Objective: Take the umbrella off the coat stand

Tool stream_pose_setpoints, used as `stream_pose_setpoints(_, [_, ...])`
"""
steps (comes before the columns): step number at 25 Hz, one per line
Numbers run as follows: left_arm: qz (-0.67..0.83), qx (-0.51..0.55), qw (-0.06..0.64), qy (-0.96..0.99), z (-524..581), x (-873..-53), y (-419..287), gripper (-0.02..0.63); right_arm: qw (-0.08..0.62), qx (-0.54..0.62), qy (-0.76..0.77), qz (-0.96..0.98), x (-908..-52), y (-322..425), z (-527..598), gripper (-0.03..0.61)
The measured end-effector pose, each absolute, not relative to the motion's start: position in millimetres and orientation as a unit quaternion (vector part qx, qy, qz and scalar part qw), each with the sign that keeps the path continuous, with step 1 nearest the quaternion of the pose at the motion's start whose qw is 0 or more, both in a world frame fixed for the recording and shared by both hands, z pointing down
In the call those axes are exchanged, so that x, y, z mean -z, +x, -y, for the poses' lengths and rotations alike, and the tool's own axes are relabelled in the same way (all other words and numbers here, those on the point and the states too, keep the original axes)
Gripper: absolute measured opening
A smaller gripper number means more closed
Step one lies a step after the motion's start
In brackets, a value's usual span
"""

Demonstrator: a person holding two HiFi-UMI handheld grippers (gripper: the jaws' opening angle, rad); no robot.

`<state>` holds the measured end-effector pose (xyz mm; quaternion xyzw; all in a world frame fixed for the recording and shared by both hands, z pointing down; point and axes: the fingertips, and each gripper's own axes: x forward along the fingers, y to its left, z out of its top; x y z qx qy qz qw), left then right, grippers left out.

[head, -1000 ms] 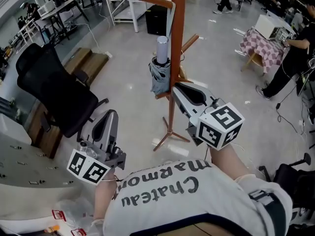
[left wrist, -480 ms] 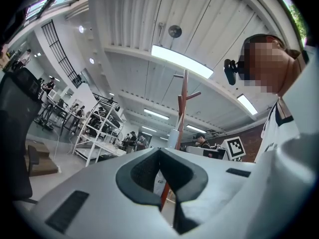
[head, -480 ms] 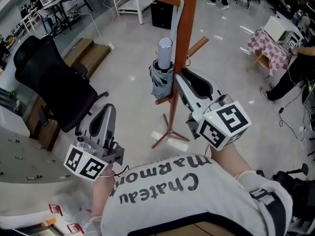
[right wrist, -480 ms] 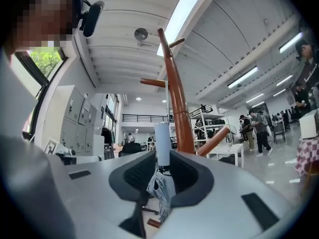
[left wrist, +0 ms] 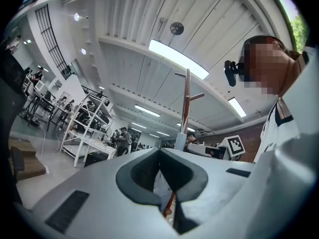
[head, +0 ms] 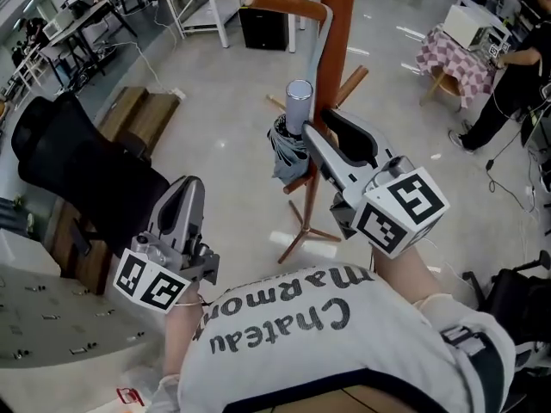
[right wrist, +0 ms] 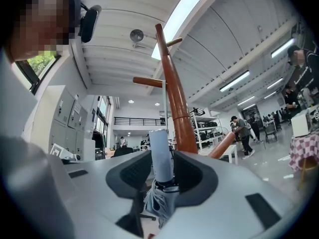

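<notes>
Here, the right claw [right wrist: 161, 158] is clamped on the silver handle [head: 299, 103] of the folded grey umbrella [head: 288, 149]. Its pads sit against both sides of the handle, just above the bunched fabric. The umbrella hangs close beside the pole of the wooden coat stand [head: 334, 50], by a grey strap [head: 315, 46] from the upper peg [head: 284, 4]. The left claw [head: 191, 188] is clenched on nothing, low and well apart from the stand, near a black office chair [head: 86, 175].

To do this well, I judge the grip should be firm while the umbrella is raised until the strap slackens. It should then travel outward along the peg to its free end, clear of the lower peg [head: 351, 83], without tugging the stand over.

It is hard to make out how the strap loops over the peg, and how firmly the pads bite. The pole's top is cut off in the head view. In the right gripper view the claw hides the umbrella's lower end.
</notes>
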<state>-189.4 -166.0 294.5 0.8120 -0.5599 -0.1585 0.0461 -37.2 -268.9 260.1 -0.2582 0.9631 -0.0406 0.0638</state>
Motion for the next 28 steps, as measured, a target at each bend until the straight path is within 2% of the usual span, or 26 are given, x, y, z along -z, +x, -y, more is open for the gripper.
stream_pose_setpoints(11, [0.510,0.159,0.048,0.844,196,-281,-235,0.025,0.051,0.026,-0.342,-0.938,-251,-65,287,0.146])
stream_pose_setpoints(28, [0.449,0.160,0.064,0.877,237,-284,-225,0.025,0.041,0.006,-0.375,-0.926,-253,-66,297,0.146])
